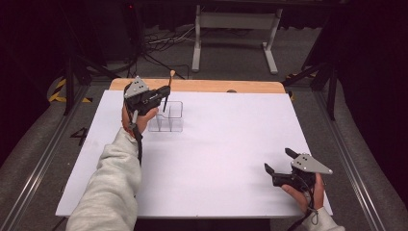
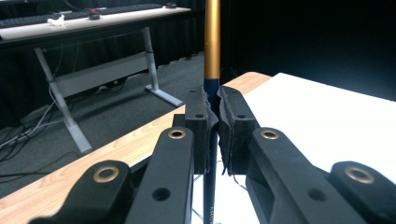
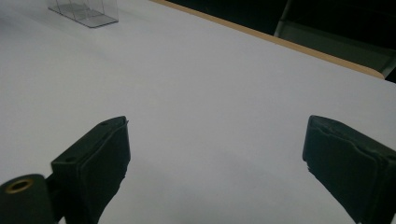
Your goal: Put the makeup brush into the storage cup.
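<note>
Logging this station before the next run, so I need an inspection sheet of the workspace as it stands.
Surface: white sheet over a wooden table.
Job's things: clear divided organizer at far left; slim brush with gold and dark handle, upright above it.
Clutter: nothing seen.
Grippers: left hand-held gripper shut on the brush; right hand-held gripper open, low over bare sheet at near right.
Cables: one trails from each gripper; loose wires on the floor beyond.
Surroundings: dark room, white-framed desk behind.

Lab or studio — black curtains [image 1: 370,57], floor cables [image 1: 163,43], white-covered table [image 1: 231,144], adjustable desk [image 1: 235,29].
</note>
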`<state>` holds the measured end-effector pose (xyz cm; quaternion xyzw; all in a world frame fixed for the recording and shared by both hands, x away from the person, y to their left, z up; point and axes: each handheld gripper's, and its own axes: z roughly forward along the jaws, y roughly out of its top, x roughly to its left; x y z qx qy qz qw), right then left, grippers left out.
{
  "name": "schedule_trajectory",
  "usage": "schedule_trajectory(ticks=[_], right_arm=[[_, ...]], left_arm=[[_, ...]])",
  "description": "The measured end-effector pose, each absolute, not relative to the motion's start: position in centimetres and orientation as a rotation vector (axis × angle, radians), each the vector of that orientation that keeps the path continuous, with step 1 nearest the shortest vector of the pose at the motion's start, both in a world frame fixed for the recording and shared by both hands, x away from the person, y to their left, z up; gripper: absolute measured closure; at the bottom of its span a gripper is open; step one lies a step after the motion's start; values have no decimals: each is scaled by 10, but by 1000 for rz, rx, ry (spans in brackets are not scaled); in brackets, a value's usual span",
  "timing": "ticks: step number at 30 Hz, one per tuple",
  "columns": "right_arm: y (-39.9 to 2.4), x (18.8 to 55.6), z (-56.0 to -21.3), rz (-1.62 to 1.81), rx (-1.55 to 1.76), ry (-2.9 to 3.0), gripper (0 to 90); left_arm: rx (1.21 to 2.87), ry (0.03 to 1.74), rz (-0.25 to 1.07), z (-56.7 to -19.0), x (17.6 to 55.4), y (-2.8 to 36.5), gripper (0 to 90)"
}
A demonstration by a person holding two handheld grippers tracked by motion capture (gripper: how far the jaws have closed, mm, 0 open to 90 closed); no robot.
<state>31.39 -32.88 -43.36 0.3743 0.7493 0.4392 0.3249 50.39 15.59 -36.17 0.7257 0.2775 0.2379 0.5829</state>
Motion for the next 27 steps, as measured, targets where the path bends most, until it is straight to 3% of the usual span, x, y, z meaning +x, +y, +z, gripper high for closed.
schedule_trajectory(ticks=[27], right_arm=[[-327,313,-433,1146,969,1972,82]], left_arm=[[1764,658,515,-397,494,152,830]])
